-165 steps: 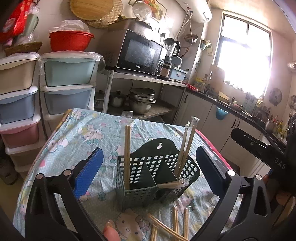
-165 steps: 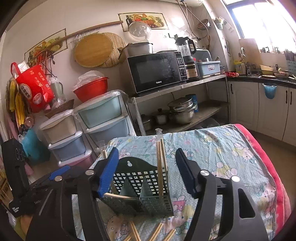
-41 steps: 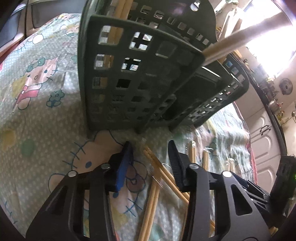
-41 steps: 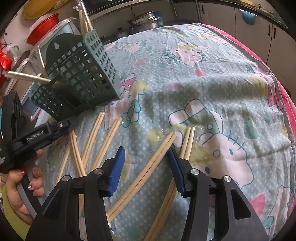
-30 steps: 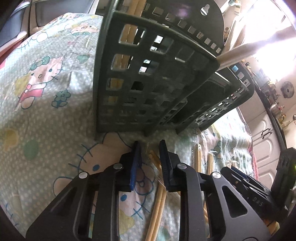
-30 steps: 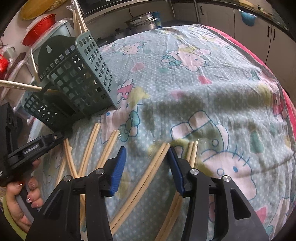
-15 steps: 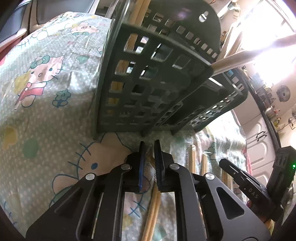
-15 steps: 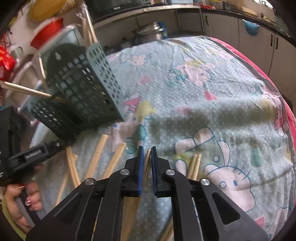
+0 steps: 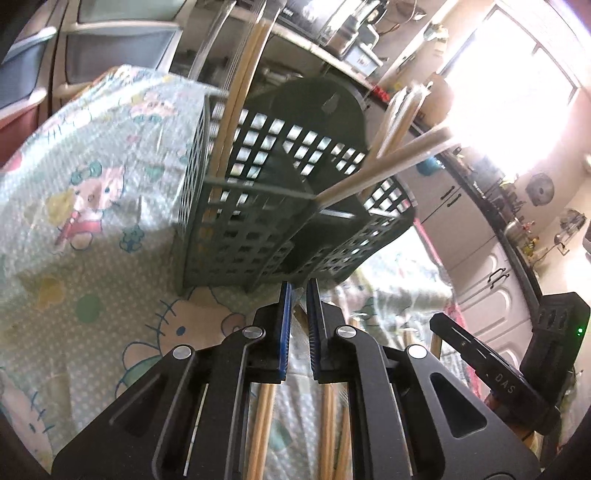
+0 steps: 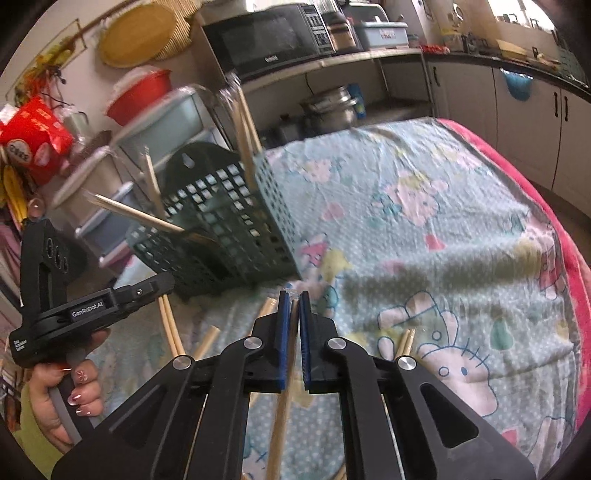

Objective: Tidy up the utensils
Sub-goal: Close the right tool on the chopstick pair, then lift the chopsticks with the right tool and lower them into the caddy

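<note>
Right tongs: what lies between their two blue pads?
In the right wrist view, the right tongs are shut on a wrapped pair of chopsticks, which runs back under the tongs.

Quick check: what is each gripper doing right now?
Left gripper: shut on wrapped chopsticks.
Right gripper: shut on a chopstick pair.

"GenRobot.AI" on left gripper (image 10: 99,306) body, white label. "DAS" on right gripper (image 9: 498,380) body. Microwave (image 10: 269,33) brand unreadable.

Dark green grid basket (image 9: 258,206), tan chopsticks (image 10: 282,402), cartoon-cat print cloth (image 10: 443,229), blue-padded fingers (image 10: 283,332).
</note>
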The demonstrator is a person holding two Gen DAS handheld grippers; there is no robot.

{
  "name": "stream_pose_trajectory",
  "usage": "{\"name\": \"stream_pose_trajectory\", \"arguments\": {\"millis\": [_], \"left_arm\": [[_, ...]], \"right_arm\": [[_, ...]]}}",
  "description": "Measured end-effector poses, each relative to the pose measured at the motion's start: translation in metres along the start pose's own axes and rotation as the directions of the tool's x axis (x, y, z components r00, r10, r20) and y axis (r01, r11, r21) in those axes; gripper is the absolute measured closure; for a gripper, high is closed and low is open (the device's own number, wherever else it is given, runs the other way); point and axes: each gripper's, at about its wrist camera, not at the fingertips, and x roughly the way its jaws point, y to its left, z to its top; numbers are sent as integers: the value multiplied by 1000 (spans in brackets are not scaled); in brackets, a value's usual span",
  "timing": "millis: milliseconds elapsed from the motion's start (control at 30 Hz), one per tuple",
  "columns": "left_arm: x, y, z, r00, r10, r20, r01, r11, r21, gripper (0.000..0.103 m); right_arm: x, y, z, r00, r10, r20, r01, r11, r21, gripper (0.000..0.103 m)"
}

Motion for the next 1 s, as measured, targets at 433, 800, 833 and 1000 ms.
{"name": "stream_pose_trajectory", "arguments": {"millis": [433,800,833,1000], "left_arm": [[-39,-22,6,994,-74,78,71,997,34,100],[-69,-38,10,983,-115,146,106,992,70,101],[-71,-40,11,981,-117,152,107,991,74,101],[-85,-48,15,975,-127,183,108,988,107,101]], "right_arm": [[-40,24,13,993,46,105,-40,998,-57,98],[-68,42,23,979,68,194,-45,992,-121,98],[-71,43,23,977,69,203,-44,991,-126,98],[-79,50,26,969,75,234,-40,988,-151,98]]}}
